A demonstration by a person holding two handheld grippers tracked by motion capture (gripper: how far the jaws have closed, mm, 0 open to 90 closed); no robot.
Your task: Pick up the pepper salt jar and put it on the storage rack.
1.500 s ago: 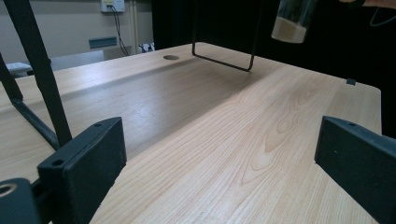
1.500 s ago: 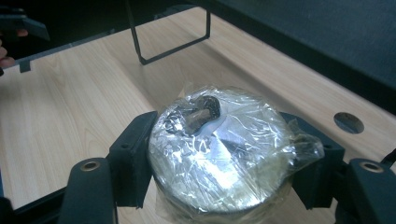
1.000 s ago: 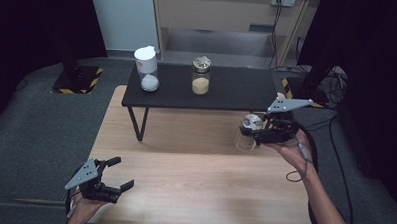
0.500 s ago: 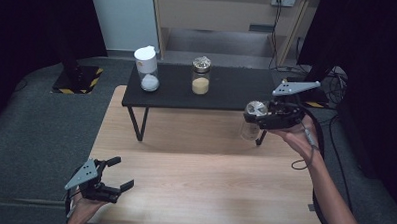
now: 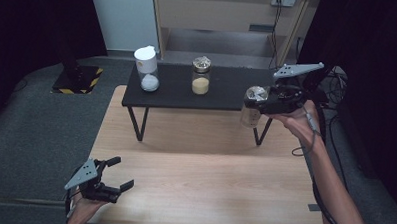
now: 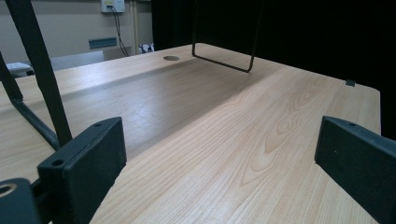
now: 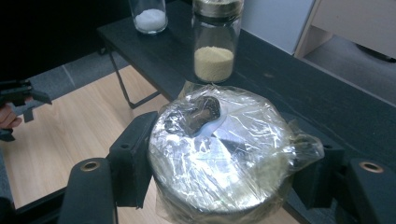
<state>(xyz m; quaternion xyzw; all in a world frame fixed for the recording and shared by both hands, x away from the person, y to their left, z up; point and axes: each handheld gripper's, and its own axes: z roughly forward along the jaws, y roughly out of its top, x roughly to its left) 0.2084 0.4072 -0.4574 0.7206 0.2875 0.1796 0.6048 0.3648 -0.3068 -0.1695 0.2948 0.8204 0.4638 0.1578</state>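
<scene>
Two jars are parked on the black shelf [image 5: 222, 95]: a white-lidded jar [image 5: 147, 67] with white powder, and a yellow-grain jar [image 5: 201, 75] beside it.

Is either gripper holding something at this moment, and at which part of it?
The right gripper holds a jar covered with plastic wrap, its jaws pressing opposite sides just below the top. The left gripper is open and holds nothing.
</scene>
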